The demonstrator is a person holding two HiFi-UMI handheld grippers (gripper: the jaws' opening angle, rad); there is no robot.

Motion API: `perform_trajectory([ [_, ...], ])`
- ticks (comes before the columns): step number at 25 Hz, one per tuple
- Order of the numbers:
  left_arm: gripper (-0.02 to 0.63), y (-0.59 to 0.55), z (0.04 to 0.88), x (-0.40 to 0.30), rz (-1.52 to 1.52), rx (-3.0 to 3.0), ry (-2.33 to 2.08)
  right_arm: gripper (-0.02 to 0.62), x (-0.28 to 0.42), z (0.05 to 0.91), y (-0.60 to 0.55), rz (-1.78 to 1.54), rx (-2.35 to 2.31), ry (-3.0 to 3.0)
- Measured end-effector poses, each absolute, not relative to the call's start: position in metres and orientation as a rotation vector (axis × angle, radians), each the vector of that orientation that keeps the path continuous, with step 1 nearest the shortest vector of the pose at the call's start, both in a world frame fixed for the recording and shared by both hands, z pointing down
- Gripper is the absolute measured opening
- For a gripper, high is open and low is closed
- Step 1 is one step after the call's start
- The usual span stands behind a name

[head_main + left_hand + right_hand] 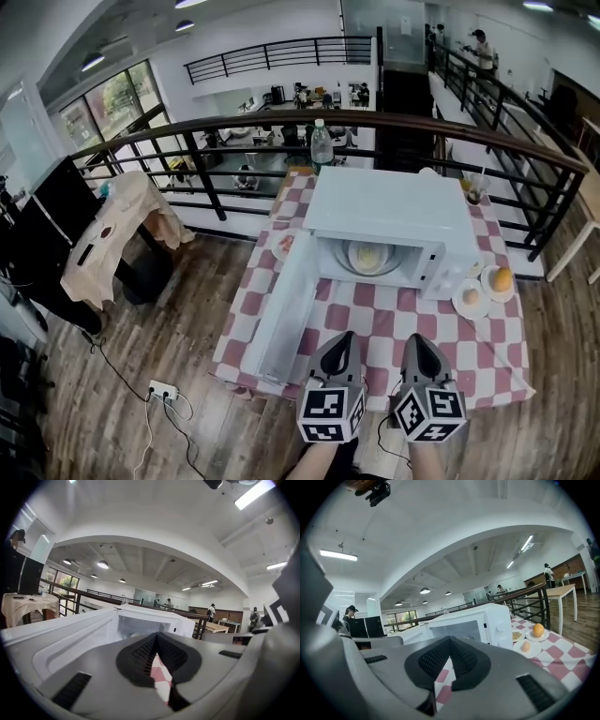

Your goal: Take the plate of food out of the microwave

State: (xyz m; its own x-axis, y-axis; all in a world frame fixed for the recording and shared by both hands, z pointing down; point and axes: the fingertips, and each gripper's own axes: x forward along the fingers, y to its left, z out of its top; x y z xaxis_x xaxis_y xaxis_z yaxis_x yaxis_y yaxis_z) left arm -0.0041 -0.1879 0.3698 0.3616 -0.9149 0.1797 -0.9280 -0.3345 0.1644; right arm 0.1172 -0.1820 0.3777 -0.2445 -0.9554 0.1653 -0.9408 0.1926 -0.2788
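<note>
The left gripper [156,634] points at a white microwave [154,620], its jaws closed tip to tip with nothing between them. Only a sliver of red-and-white checked tablecloth [162,680] shows through the gap lower down. The microwave's door [65,637] hangs open to the left, baring the pale cavity (its contents too dim to tell). Behind runs a dark railing [70,597]. At far left stands a cloth-draped table [21,605] and, well back on the right, a wooden table [219,627] with two people [212,611] standing beyond it.
</note>
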Motion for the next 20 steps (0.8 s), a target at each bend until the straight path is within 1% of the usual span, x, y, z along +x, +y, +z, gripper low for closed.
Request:
perform_trajectory([
  [12,0.012,-0.286,0.384,-0.02,0.075,2.366,-1.572,-0.009,0.101,0.389,-0.276,-0.534,-1.962,2.371],
  [20,0.012,-0.323,0.408,-0.021,0.102,2.339,-1.508,-0.009,0.098,0.411,-0.312,-0.63,-1.984,2.337],
])
